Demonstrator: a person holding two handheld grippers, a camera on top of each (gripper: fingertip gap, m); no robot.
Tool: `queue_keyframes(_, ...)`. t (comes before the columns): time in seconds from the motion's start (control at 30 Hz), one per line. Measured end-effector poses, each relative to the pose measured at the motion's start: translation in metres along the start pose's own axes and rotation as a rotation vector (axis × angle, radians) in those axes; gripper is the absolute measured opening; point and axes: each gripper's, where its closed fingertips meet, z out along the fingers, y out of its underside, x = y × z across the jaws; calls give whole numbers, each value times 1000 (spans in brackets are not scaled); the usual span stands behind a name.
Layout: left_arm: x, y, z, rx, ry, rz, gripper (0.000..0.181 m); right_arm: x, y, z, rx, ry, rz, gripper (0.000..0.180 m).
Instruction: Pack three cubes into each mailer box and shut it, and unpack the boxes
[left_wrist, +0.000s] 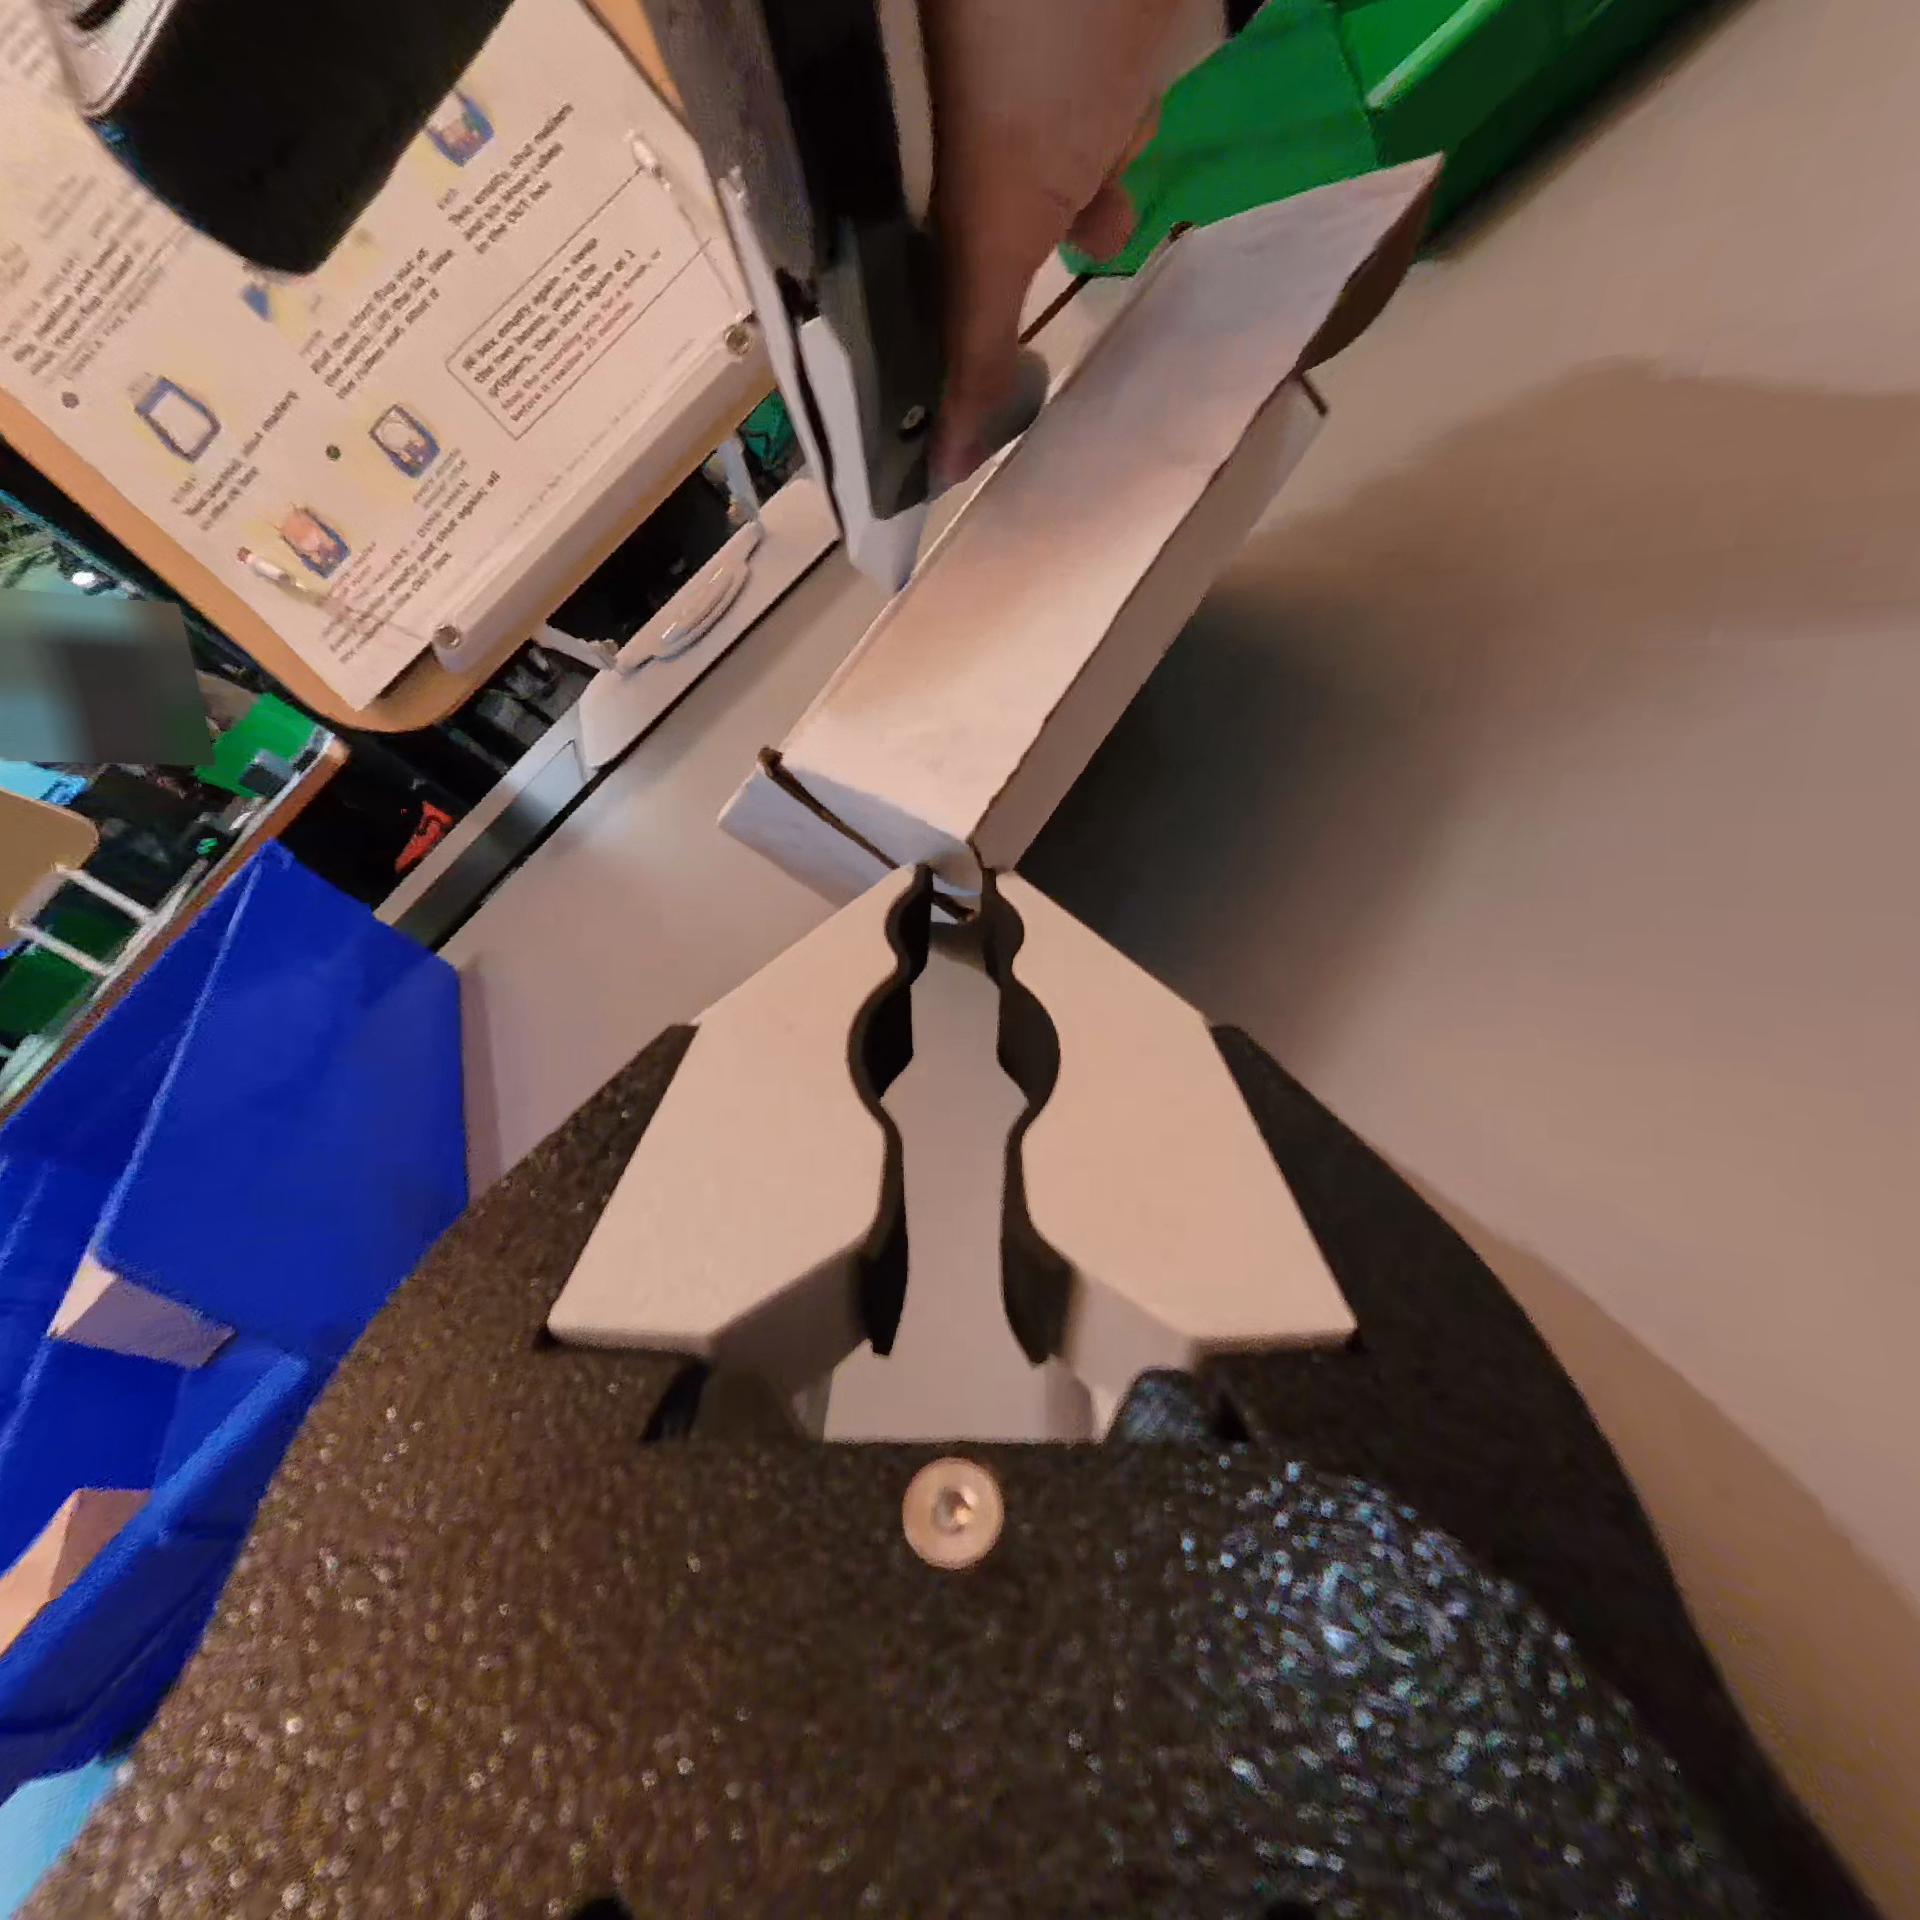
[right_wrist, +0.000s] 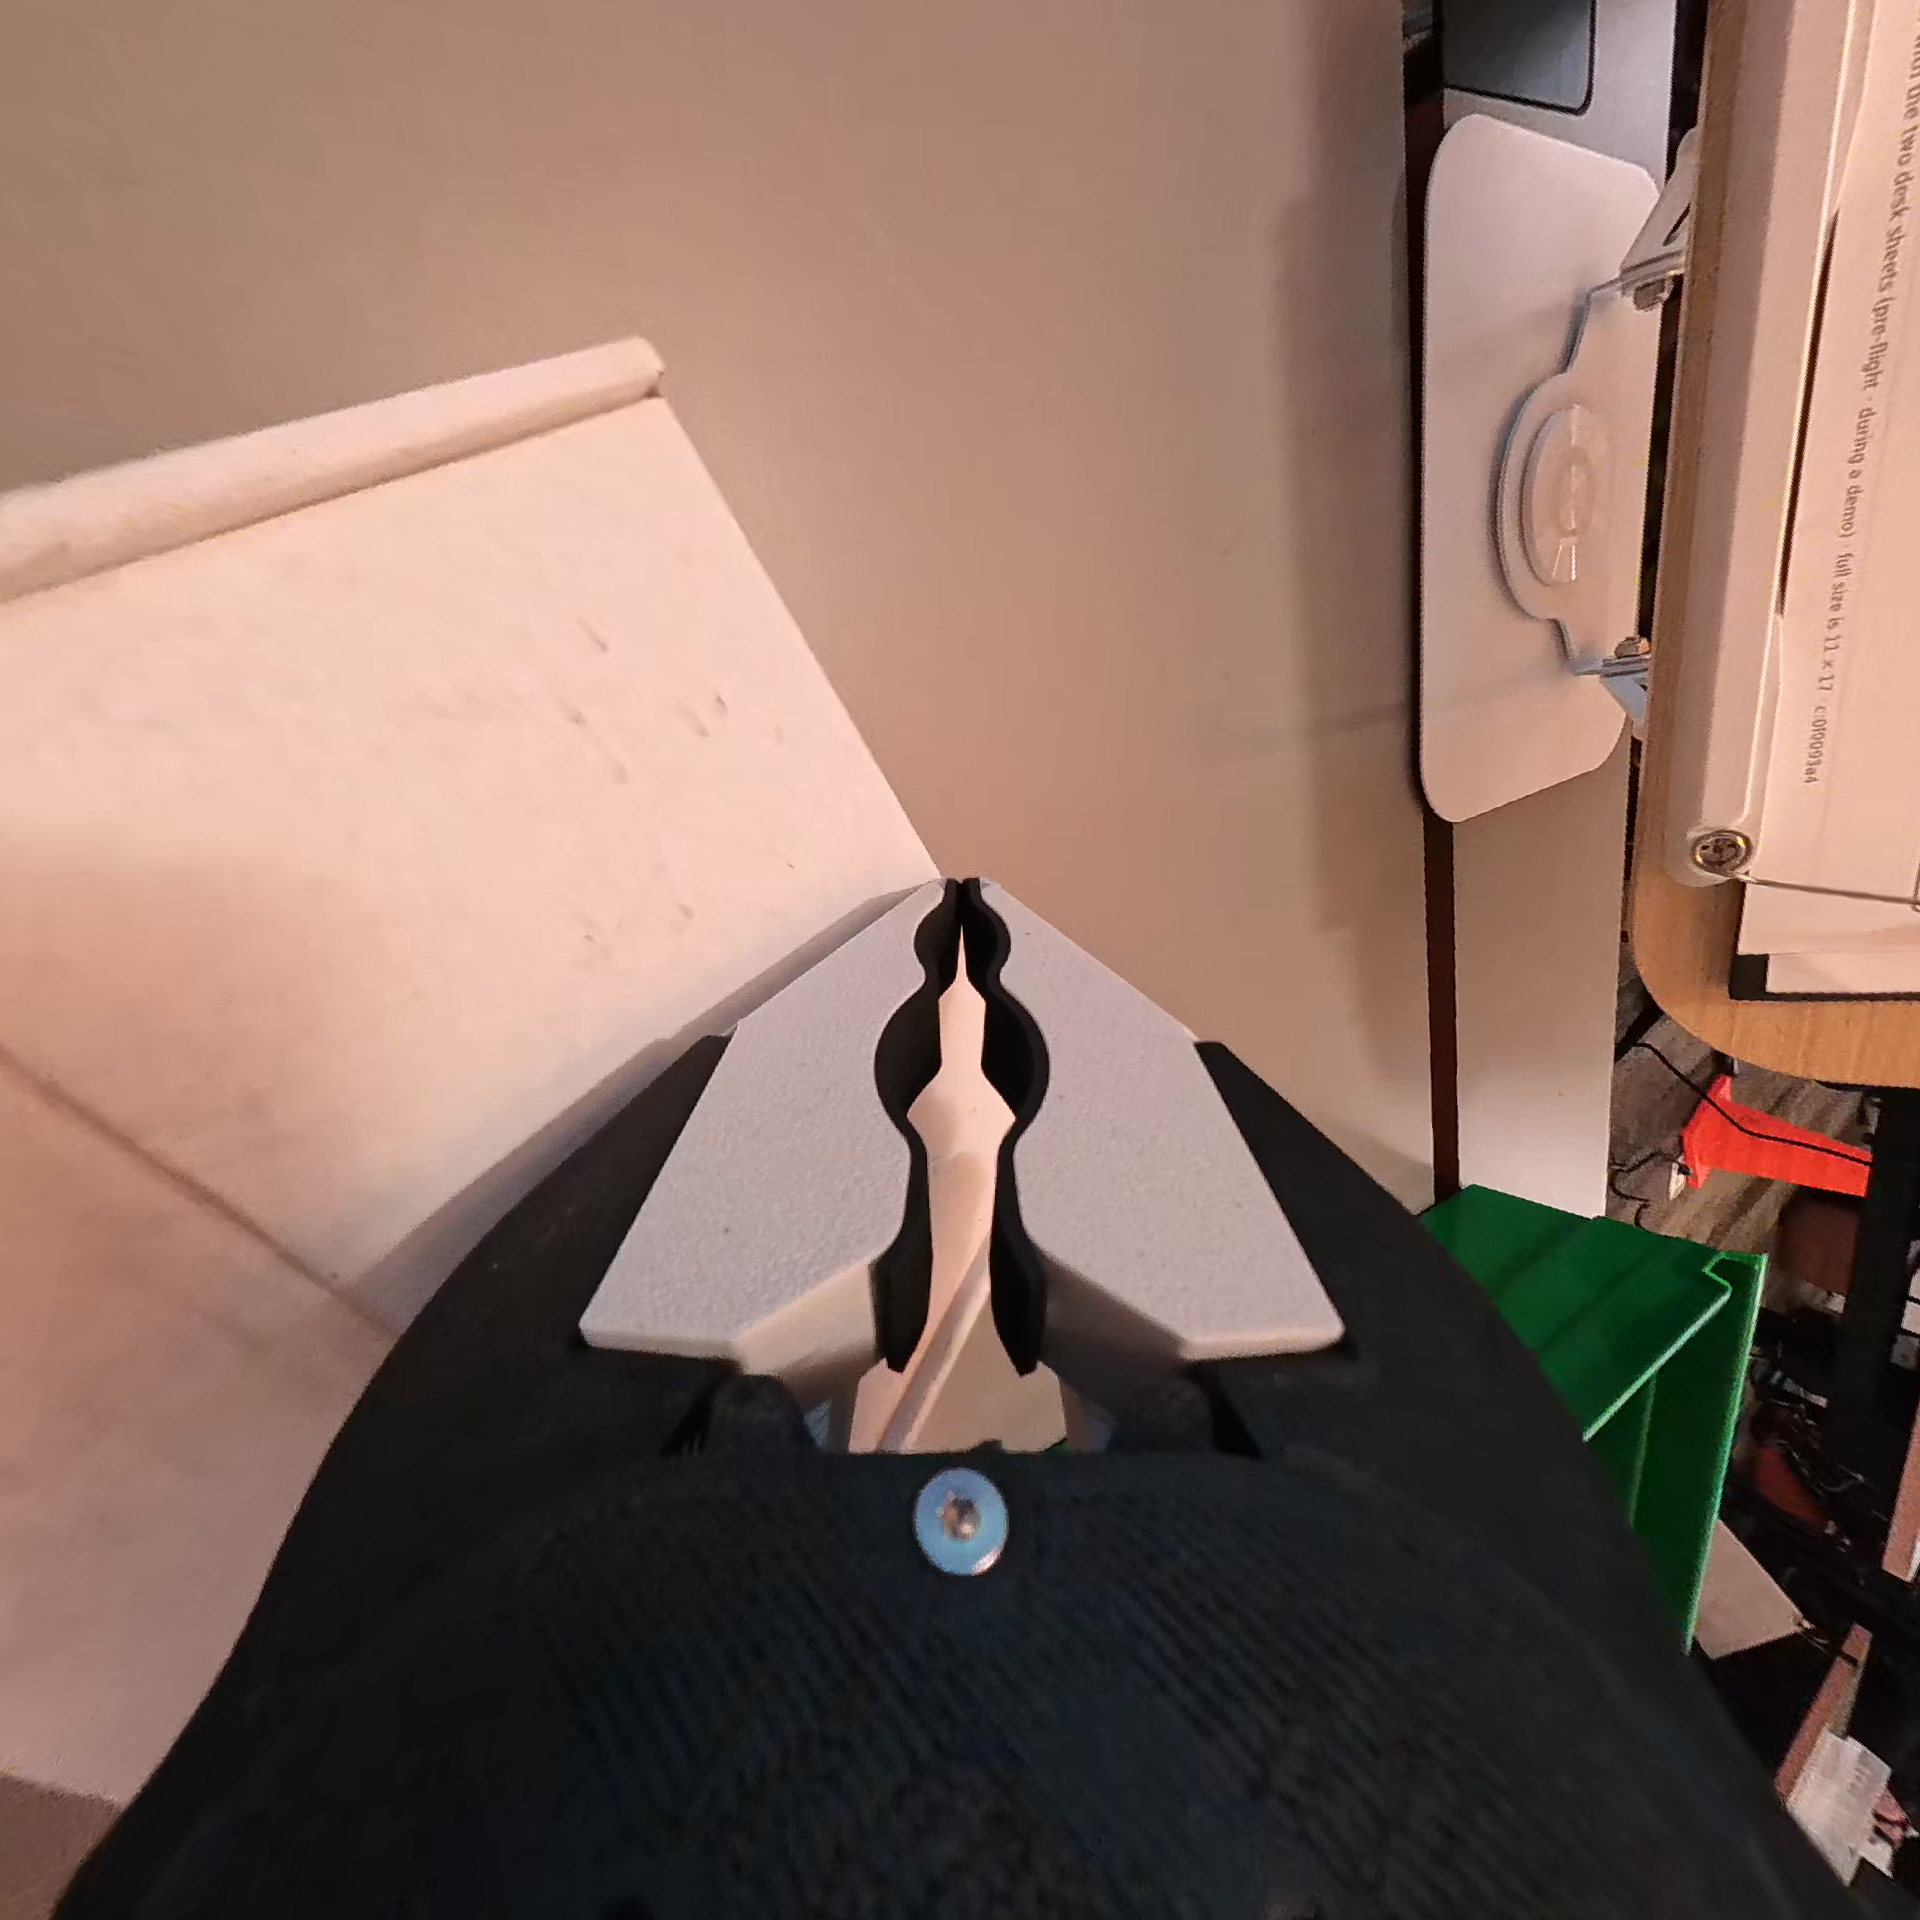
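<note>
Left view: left gripper (left_wrist: 954, 891) pinched on the corner tab of the white box (left_wrist: 1049, 603) on the table (left_wrist: 1558, 831), right gripper (left_wrist: 883, 488) at its far side; right view: tips (right_wrist: 958, 889) together beside the box, seemingly empty—likely opening; next, lift the flap.

matt cardboard mailer box (left_wrist: 1018, 623), glossy (plastic) blue bin (left_wrist: 208, 1195)

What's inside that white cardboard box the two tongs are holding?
Nothing can be seen inside: the white mailer box is shut, so only its outer panels show. The left tongs pinch its near corner, the right tongs its far side. Any cubes inside are hidden.
</note>
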Motion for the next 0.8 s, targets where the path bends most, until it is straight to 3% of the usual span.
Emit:
queue_keyframes(0.1,-4,7,1,-17,-11,50,7,0,0,0,-9,8,-11,0)
queue_keyframes(0.23,5,3,-11,54,151,-3,32,0,0,-1,13,-4,15,0)
queue_keyframes(0.37,2,-25,-32,193,398,-333,51,-1,0,-1,32,-13,36,0)
queue_keyframes(0.43,-17,-38,-32,247,415,-537,54,-1,0,-1,32,-12,35,0)
queue_keyframes(0.5,-39,-37,-21,242,354,-637,67,-1,0,-1,31,-12,33,0)
queue_keyframes(0.6,-44,-23,1,163,348,-642,70,-1,0,-1,30,-15,34,0)
queue_keyframes(0.73,-29,-16,17,126,495,-578,93,-1,0,-1,27,-19,34,0)
queue_keyframes(0.8,-29,-21,20,178,511,-474,89,-1,0,-1,27,-19,33,0)
